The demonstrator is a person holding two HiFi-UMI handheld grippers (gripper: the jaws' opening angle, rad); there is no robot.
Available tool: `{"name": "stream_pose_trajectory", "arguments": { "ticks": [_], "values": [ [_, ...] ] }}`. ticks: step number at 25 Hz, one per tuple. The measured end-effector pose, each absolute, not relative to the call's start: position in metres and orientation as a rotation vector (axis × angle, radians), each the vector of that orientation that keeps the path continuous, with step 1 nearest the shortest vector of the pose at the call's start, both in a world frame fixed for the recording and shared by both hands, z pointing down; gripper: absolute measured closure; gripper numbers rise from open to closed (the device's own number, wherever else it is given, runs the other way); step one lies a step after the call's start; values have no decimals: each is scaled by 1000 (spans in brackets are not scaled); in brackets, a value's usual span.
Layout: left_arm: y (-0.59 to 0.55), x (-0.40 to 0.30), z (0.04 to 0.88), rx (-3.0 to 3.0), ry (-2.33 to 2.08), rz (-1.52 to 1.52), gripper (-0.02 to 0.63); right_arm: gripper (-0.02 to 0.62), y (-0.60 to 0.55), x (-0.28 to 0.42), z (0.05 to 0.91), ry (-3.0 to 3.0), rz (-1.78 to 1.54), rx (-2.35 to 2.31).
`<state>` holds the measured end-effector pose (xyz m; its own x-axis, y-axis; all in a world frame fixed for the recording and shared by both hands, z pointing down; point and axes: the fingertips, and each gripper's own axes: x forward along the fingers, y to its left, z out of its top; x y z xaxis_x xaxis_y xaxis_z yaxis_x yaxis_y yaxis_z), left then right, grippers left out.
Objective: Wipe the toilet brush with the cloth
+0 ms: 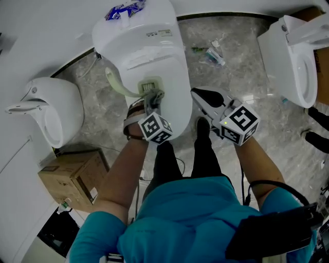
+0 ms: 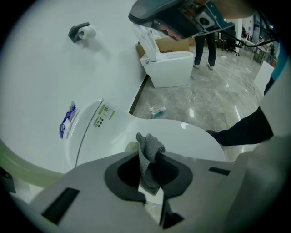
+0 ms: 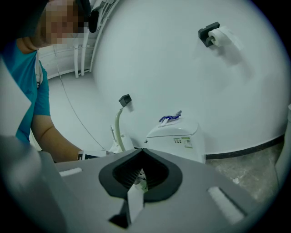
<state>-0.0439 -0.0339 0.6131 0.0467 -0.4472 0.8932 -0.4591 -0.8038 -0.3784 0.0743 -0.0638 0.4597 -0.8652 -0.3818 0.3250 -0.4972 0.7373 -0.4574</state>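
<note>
A pale green toilet brush (image 1: 114, 82) curves over the closed lid of the white toilet (image 1: 169, 56), its lower end by a pale square part on the lid. My left gripper (image 1: 153, 100) is shut on a grey cloth (image 2: 148, 154), which hangs bunched between the jaws right beside that lower end. The brush's handle shows as a pale band (image 2: 18, 166) at the lower left of the left gripper view. In the right gripper view the handle (image 3: 117, 125) stands up left of the tank. My right gripper (image 1: 198, 93) hovers at the lid's right edge, jaws together, nothing clearly held.
A second toilet (image 1: 295, 61) stands at the right, another white fixture (image 1: 51, 110) at the left, with a cardboard box (image 1: 72, 174) below it. Litter (image 1: 213, 54) lies on the marble floor. A blue wrapper (image 1: 123, 9) rests on the tank. A paper holder (image 3: 213, 34) hangs on the wall.
</note>
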Motion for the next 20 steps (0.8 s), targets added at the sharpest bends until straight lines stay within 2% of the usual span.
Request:
{"name": "stream_pose_trajectory", "arguments": {
  "ticks": [4,9,14,17,20],
  "values": [
    [-30,-32,563,2334,-1041,1677,566,598,-64,69,450,-2743,803,678],
    [-14,-36,457,2424,-1036,1233,567,598,-64,62,417,-2801,793,623],
    [-24,-101,383,2296,-1080,727,568,598,-65,50,384,-2849,723,557],
    [-52,-150,370,2224,-1086,503,567,598,-75,42,377,-2842,659,591],
    [-84,-170,376,2181,-956,299,566,598,-86,34,379,-2793,617,680]
  ]
}}
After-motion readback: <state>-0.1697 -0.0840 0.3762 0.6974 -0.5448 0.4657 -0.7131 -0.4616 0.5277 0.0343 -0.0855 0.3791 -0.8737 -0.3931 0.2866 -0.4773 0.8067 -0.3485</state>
